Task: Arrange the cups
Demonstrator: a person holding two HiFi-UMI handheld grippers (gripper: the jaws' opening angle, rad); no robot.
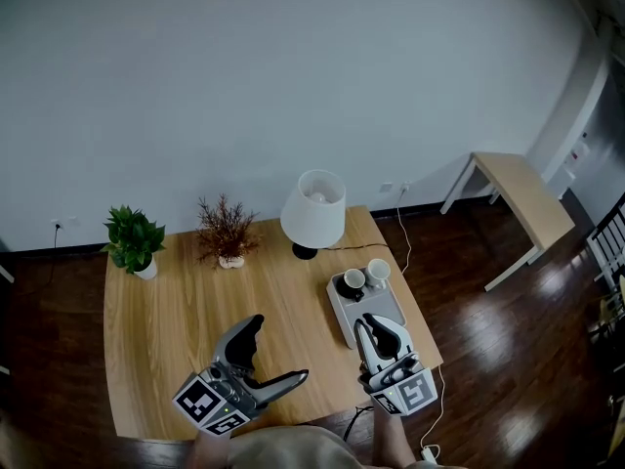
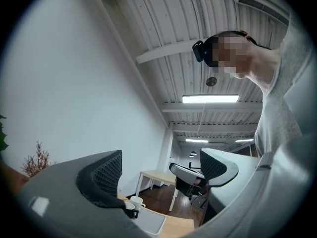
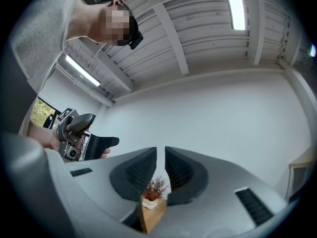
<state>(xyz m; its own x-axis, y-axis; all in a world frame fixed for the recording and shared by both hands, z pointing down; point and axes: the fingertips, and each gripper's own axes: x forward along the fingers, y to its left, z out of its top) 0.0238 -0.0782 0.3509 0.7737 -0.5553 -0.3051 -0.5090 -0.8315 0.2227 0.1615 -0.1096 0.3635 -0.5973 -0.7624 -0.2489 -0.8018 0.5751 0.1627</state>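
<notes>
Both cups stand at the far end of the grey tray [image 1: 379, 313], which lies on the right side of the wooden table [image 1: 186, 311]: a dark cup [image 1: 353, 281] on the left and a white cup [image 1: 378, 272] just beside it on the right, close enough that I cannot tell whether they touch. Neither tool has anything. The left gripper [image 1: 279, 349] hangs over the table's near edge with its fingers [image 2: 106, 175] spread wide around empty air. The right gripper [image 1: 376, 328] sits above the near end of the tray with its fingers [image 3: 141, 172] clenched together on nothing. Cups paired on a tray with both tools free would suit a moment ahead of picking one up as well as a moment when they have been set down as wanted, so the step in hand is not settled here. Any further handling would, I judge, need the right fingers parted and a reach toward the far end of the tray. The right gripper covers the tray's near end in the head view. The cups' handles are too small to read, as is whether the dark cup stands on a saucer. The left gripper view shows the cups only small, the dark one half behind a finger. The right gripper view shows no cup, only a dried plant [image 3: 155, 188] on a sliver of table.
</notes>
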